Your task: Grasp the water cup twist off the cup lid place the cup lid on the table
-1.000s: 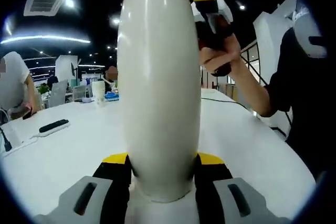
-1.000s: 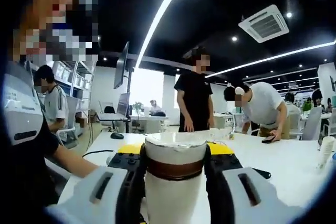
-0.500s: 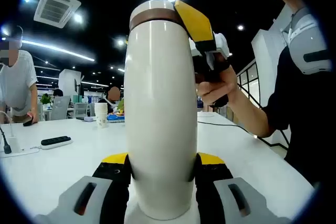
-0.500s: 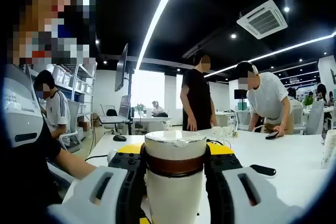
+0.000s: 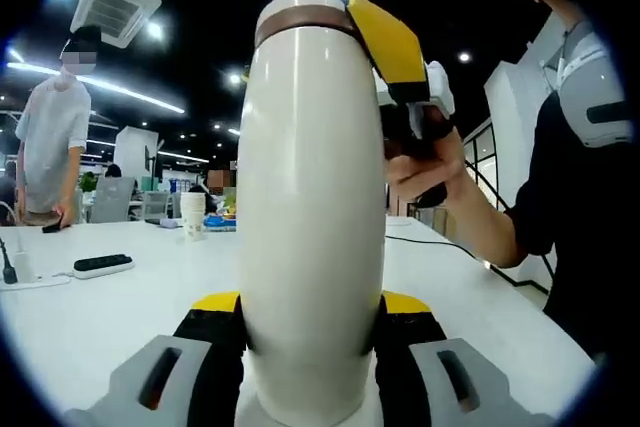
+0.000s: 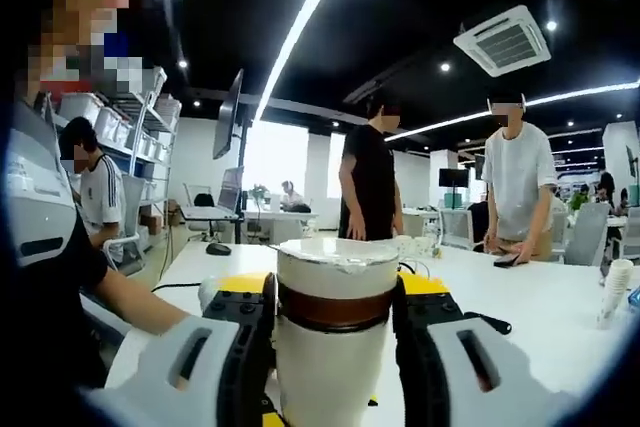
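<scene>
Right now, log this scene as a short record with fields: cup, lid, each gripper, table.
cup: white water cup, upright, body clamped between the left gripper jaws
lid: cup lid with brown band, on the cup, not yet off
right gripper: right gripper shut on the lid at the cup's top; it enters the left gripper view from the right
hand: person's hand holds the right gripper
table: white table; power strip and paper cup stack further back

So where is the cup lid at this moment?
The cup lid sits on top of the water cup, at the centre of the right gripper view, clamped between the right gripper jaws.
</scene>
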